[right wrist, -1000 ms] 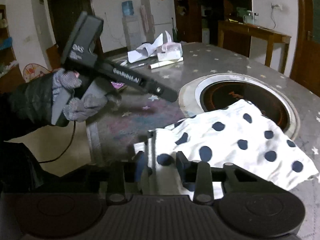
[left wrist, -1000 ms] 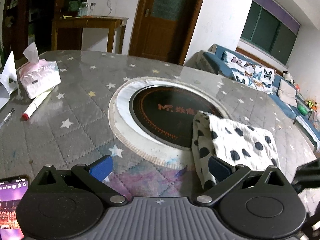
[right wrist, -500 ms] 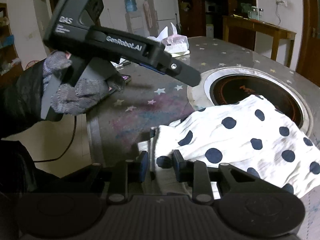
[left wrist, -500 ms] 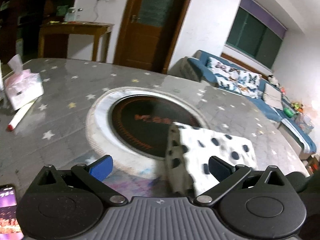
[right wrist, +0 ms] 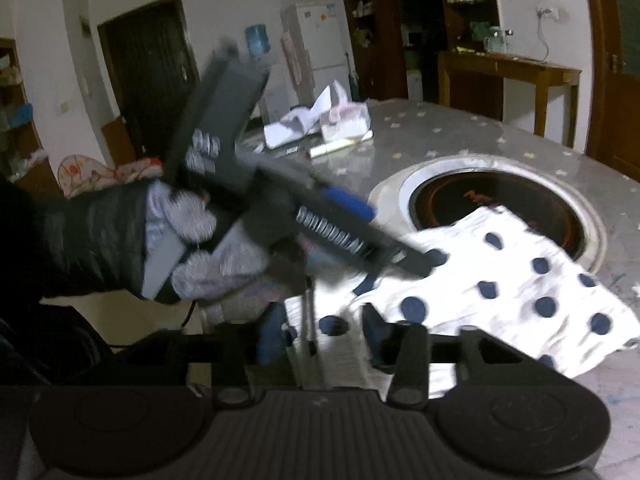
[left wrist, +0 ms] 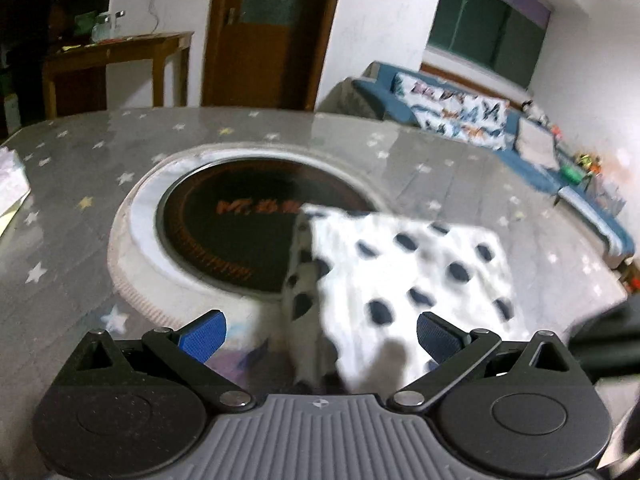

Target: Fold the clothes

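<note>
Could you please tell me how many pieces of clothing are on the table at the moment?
1. A single white garment with dark blue polka dots lies partly over the round black cooktop set into the grey star-patterned table. Its near edge sits between the right gripper fingers. Layers beneath may be hidden.

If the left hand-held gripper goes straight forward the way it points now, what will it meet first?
Most likely the polka-dot cloth: the left hand-held gripper is open, and the cloth's near edge already lies between its fingers. Beyond the cloth is the round black cooktop set in the table. Depth is uncertain; the picture is blurred.
</note>
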A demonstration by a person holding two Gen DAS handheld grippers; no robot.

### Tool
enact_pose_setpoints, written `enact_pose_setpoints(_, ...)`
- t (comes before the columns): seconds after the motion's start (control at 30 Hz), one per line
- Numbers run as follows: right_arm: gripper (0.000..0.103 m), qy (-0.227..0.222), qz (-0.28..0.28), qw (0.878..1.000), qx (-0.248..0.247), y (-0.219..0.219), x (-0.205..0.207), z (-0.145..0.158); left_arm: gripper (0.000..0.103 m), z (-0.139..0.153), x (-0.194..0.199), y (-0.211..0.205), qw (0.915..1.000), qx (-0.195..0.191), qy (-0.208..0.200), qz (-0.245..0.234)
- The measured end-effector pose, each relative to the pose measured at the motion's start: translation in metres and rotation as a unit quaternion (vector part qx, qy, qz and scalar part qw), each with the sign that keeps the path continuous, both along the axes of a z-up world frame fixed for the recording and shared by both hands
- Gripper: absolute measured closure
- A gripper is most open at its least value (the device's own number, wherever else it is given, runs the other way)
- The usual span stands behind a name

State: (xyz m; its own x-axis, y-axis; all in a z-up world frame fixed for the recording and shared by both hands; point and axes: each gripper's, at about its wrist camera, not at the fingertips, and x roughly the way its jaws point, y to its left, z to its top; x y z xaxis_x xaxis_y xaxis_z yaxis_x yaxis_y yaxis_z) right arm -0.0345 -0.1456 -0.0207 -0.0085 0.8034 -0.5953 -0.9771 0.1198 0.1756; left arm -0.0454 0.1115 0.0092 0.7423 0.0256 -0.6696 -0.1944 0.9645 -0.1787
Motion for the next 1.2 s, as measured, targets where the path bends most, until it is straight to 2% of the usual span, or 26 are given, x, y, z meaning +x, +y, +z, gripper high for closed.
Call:
enact_pose_setpoints(0.13,0.044,-0.002,-0.052,0.999,0.015,-0.012,0.025,0.013,0.000,-0.007,-0.009,0.004,0.9999,-0.004,0.010,0.004)
enact_pose_setpoints(0.27,0.045,-0.020,-0.122,0.992,0.012,-0.001,0.064,0.012,0.000,-0.011,-0.016,0.005,0.9999,-0.004,0.015,0.004)
enact_pose_setpoints(0.43,0.047,-0.022,-0.181,0.983,-0.013,0.017,0.107,-0.009,0.000,-0.011,-0.016,0.005,0.9998,-0.003,0.019,0.007)
enact_pose_setpoints(0.47,0.050,-0.021,-0.194,0.980,-0.022,0.019,0.114,-0.016,0.000,-0.011,-0.016,0.005,0.9998,-0.003,0.020,0.007)
enact_pose_setpoints(0.67,0.058,-0.001,-0.249,0.967,-0.046,0.006,0.138,-0.050,0.000,-0.015,-0.016,0.003,0.9996,0.012,0.025,0.004)
enact_pose_setpoints(0.8,0.060,-0.009,-0.249,0.967,-0.047,0.004,0.138,-0.044,0.000,-0.013,-0.017,0.003,0.9995,0.018,0.025,0.003)
enact_pose_setpoints(1.0,0.059,-0.027,-0.189,0.981,-0.036,0.033,0.126,-0.022,0.000,0.000,-0.021,0.000,0.9995,0.032,0.005,0.004)
enact_pose_setpoints(1.2,0.060,-0.034,-0.138,0.988,-0.059,0.077,0.119,-0.036,0.000,-0.005,-0.022,0.000,0.9993,0.033,0.015,0.008)
